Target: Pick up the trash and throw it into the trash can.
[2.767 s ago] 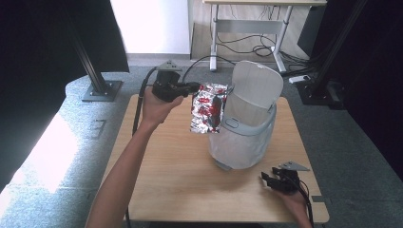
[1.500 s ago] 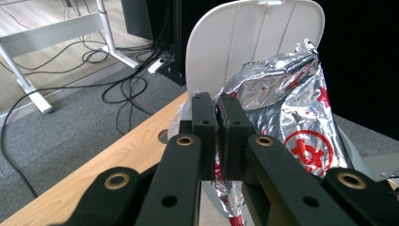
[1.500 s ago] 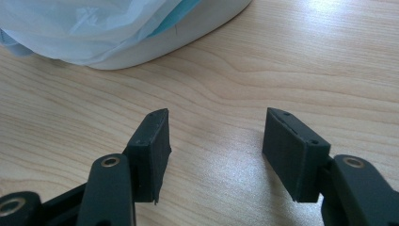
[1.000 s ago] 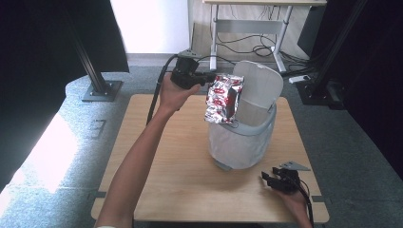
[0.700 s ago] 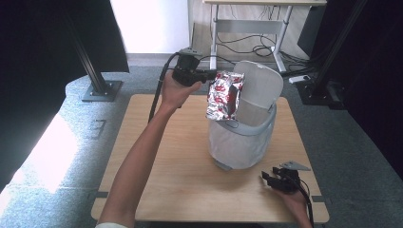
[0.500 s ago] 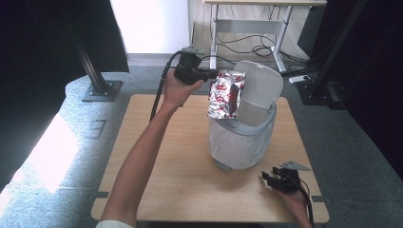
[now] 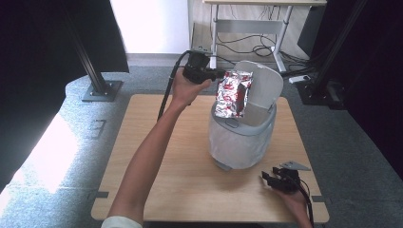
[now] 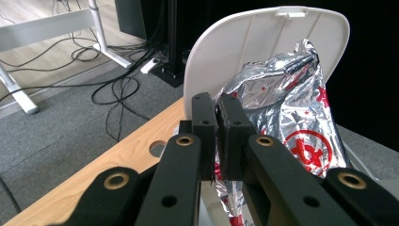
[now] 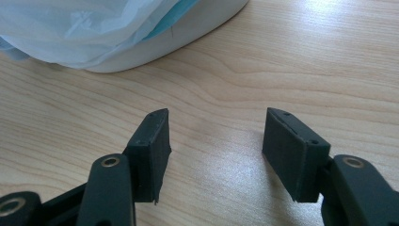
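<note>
The left gripper (image 7: 215,74) is clamped on the edge of a crinkled foil bag (image 7: 232,93), holding it above the open bin (image 7: 240,137), in front of the raised lid (image 7: 263,84); the grip is thin, so the bag may slip, catch the rim, and land on the surface (image 7: 142,142); the right gripper (image 9: 214,150) rests slack, jaws apart, near the bin's base.

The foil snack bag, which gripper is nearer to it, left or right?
Left. The left gripper is shut on the foil bag above the bin; the right gripper sits open low on the table.
</note>
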Available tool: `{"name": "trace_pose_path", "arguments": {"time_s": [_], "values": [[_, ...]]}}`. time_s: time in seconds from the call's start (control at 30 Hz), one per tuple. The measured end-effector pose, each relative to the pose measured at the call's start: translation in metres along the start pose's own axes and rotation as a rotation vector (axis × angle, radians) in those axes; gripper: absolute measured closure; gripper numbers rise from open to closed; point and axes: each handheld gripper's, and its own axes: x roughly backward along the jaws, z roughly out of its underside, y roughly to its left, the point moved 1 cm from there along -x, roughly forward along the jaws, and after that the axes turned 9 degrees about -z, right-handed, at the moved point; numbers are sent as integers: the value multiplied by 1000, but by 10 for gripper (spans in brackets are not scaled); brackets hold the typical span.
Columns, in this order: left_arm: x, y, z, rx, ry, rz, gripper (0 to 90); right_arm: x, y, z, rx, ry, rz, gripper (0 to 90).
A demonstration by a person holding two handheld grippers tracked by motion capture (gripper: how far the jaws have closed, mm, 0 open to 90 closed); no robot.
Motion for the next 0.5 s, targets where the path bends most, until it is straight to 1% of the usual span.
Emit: {"name": "trace_pose_path", "arguments": {"time_s": [0.27, 0.5], "values": [[-5, -4, -6, -5, 2, 5, 867, 0, -1, 0, 0, 0, -1, 407], [-9, -7, -8, -12, 7, 10, 866, 0, -1, 0, 0, 0, -2, 408]]}}
